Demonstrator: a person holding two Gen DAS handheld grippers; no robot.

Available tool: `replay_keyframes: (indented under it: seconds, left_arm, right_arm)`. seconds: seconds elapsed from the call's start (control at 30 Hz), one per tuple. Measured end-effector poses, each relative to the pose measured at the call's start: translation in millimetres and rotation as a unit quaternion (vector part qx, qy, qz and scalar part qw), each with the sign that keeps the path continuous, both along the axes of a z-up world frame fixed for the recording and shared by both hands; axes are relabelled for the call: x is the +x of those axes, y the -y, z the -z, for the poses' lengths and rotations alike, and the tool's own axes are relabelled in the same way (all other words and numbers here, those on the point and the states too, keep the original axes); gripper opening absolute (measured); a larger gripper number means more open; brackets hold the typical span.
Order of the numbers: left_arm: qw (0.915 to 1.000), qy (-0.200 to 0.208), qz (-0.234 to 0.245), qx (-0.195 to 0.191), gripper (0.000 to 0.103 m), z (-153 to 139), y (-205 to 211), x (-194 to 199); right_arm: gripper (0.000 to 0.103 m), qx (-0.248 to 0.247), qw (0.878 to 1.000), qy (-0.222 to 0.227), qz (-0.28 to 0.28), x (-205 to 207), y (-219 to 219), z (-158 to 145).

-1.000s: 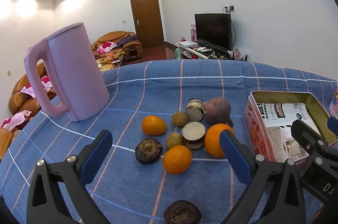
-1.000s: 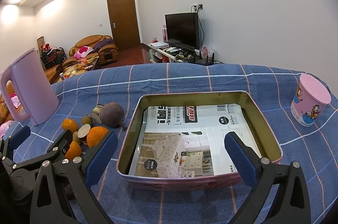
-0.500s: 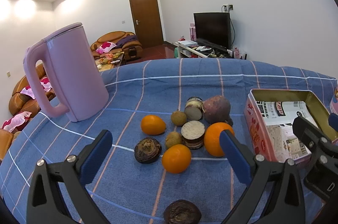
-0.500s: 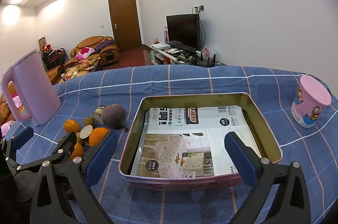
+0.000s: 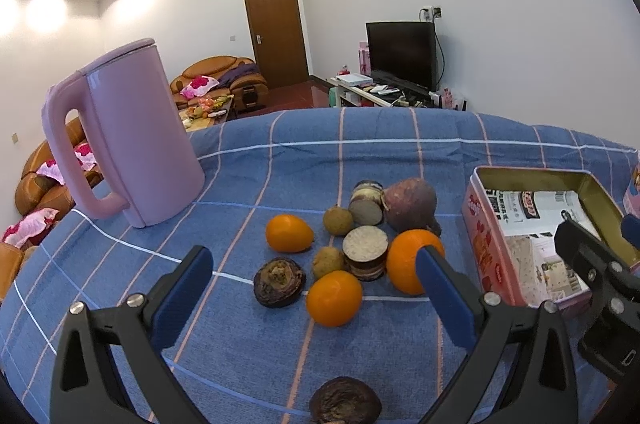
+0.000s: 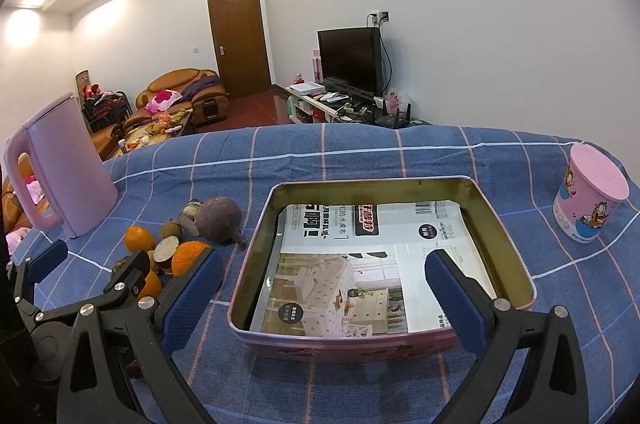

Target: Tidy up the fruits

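A cluster of produce lies on the blue checked cloth: three oranges [image 5: 334, 298], two small brown round fruits [image 5: 337, 220], cut taro pieces [image 5: 365, 251], a purple root [image 5: 410, 204] and dark wrinkled fruits [image 5: 279, 281]. My left gripper [image 5: 312, 284] is open and empty, just above and in front of the cluster. A pink tin [image 6: 516, 256] lined with printed paper stands to the right of the cluster. My right gripper [image 6: 324, 288] is open and empty above the tin's near side. The cluster also shows in the right wrist view [image 6: 188, 254].
A tall pink kettle [image 5: 132, 140] stands at the left of the cloth. A pink lidded cup [image 6: 590, 204] stands right of the tin. One dark fruit [image 5: 345, 400] lies alone near the front edge. The table's far edge drops off to the living room.
Both views have shifted slightly: the fruit and the tin sit a little lower and farther. Both grippers stay open and nothing on the cloth has moved.
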State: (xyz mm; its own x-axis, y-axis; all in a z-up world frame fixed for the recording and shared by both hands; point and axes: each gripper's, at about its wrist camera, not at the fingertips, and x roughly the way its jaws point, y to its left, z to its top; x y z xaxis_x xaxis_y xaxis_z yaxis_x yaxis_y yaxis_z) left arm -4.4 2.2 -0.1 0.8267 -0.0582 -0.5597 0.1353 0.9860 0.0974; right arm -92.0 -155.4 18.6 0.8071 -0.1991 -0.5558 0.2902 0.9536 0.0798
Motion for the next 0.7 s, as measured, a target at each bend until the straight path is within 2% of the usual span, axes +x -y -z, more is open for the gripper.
replay_keyframes:
  seconds: [0.2, 0.37, 0.57, 0.63, 0.67, 0.7]
  left_arm:
    - [0.9998, -0.018, 0.001, 0.001, 0.103, -6, -20, -8]
    - [0.9993, -0.013, -0.033, -0.006, 0.103, -12, -73, -34]
    - [0.9938, -0.043, -0.091, -0.047, 0.101, -4, -134, -46]
    - [0.9929, -0.054, -0.101, -0.034, 0.1, 0, -141, -44]
    - [0.9928, -0.056, -0.103, -0.026, 0.098, 2, -142, -44]
    - [0.9927, -0.059, -0.104, -0.015, 0.098, 4, -143, -43]
  right_arm:
    - [0.102, 0.008, 1.0, 0.014, -0.018, -7, -3, -2]
    - [0.102, 0.011, 0.998, 0.015, -0.053, -18, -14, 0]
    - [0.1, 0.072, 0.989, 0.003, -0.13, -30, -35, 4]
    - [0.082, 0.061, 0.985, -0.015, -0.161, -28, -55, 6]
    - [0.07, 0.056, 0.983, -0.023, -0.174, -27, -64, 8]
    - [0.067, 0.055, 0.98, -0.033, -0.188, -25, -73, 10]
